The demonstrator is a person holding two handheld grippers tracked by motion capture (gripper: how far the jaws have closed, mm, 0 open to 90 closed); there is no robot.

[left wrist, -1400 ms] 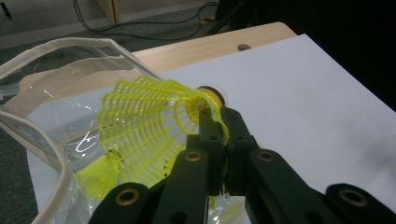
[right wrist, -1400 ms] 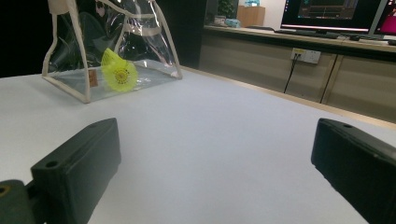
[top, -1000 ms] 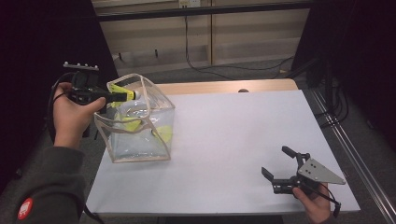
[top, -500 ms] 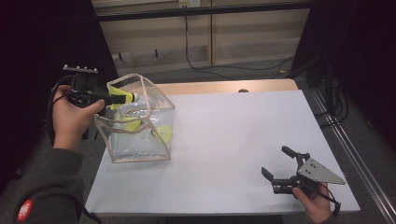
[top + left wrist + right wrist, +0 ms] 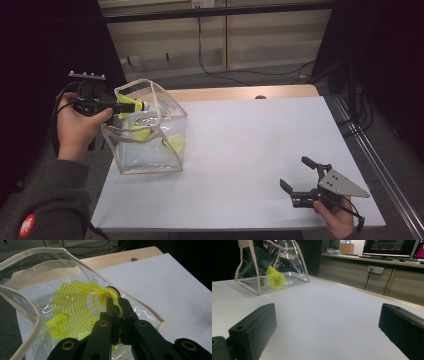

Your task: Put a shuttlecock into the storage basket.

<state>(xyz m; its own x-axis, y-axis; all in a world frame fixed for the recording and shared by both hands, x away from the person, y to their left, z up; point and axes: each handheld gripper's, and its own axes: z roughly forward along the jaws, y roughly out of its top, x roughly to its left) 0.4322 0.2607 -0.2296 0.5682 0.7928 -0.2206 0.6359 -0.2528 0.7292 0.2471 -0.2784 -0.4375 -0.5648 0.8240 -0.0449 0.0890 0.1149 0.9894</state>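
A clear plastic bag (image 5: 150, 140) with a beige rim stands open at the left of the white table sheet (image 5: 260, 145). Two yellow shuttlecocks (image 5: 175, 142) lie inside it. My left gripper (image 5: 116, 106) hovers over the bag's mouth, shut on another yellow shuttlecock (image 5: 131, 106). In the left gripper view the jaws (image 5: 117, 303) pinch the shuttlecock (image 5: 80, 307) near its cork, above the bag's rim (image 5: 37, 322). My right gripper (image 5: 295, 172) rests low at the front right, open with nothing in it. In the right gripper view, its jaws (image 5: 327, 325) stand wide apart, facing the bag (image 5: 287, 265) and a shuttlecock (image 5: 275, 278) inside.
A strip of wooden tabletop (image 5: 240, 93) shows beyond the white sheet. Low cabinets and cables (image 5: 210, 60) lie behind the table, and a metal rail (image 5: 370, 150) runs along its right side. A monitor (image 5: 387, 246) stands on a far counter.
My left gripper has eased slightly down and left with the shuttlecock, still over the bag's mouth. The right gripper has stayed put.
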